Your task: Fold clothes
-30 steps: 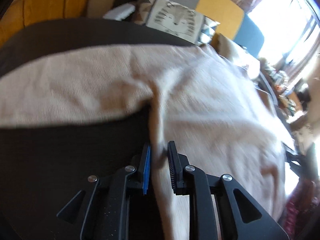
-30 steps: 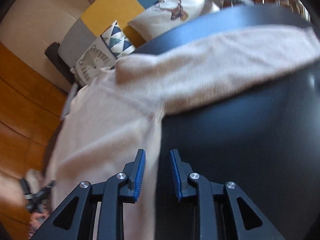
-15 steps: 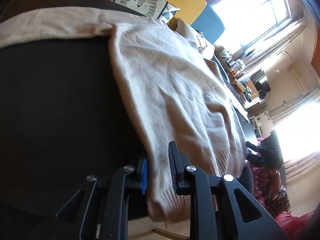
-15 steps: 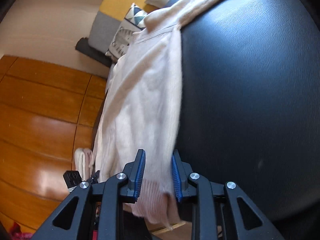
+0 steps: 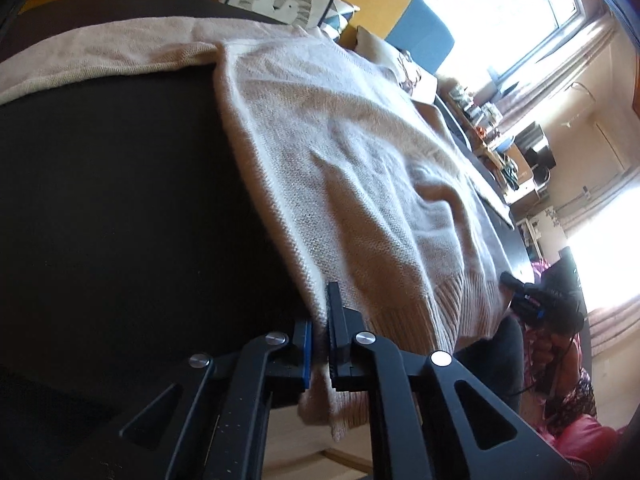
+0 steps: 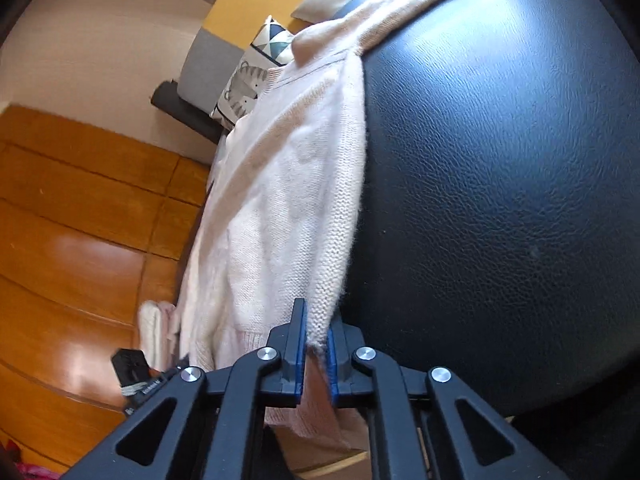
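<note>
Two tools, left tool (image 5: 319, 334) and right tool (image 6: 316, 344), each pinch one sweater (image 5: 360, 152).

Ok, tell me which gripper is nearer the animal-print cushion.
Left, probably. The left gripper and right gripper each clamp a hem corner of the sweater, far from the cushion; it sits past the collar, offset toward the left gripper's side.

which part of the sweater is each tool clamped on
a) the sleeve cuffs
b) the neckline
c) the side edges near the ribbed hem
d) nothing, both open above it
c: the left tool and right tool each pinch a side edge of the sweater by its ribbed hem.
</note>
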A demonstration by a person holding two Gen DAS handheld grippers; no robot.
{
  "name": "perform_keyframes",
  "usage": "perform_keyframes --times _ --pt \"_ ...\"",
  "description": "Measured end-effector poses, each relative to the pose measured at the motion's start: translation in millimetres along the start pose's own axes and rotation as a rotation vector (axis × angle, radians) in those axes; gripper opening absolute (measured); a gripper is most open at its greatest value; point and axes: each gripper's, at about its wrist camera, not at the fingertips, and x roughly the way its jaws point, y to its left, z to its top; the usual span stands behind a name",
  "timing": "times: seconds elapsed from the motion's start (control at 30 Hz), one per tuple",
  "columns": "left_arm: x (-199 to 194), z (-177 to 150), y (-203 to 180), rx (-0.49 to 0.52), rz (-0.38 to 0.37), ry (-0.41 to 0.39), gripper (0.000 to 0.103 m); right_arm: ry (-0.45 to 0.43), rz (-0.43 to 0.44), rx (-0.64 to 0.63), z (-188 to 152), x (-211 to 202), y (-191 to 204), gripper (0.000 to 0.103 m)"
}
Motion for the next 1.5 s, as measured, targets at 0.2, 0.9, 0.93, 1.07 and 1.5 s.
perform_keyframes --times 0.2,0.9,0.93,1.07,1.5 --pt "-9 1 19 -0.028 0.007 0.006 0.005 0.005 -0.048 0.008 6 -18 0 0.006" --pt "-7 4 24 -0.049 0.002 0.04 0.005 0.056 -0.226 -0.247 -6 -18 14 0.004" --pt "-7 5 23 -0.045 0.006 0.044 0.005 0.063 -0.244 -0.247 -5 -17 17 0.004" --pt "-8 4 23 -0.032 0.018 0.052 0.005 0.043 -0.341 -0.256 2 -32 20 0.004" --pt "-13 -5 15 0.057 0.102 0.068 0.005 0.029 -0.337 -0.175 0 -48 -2 0.003"
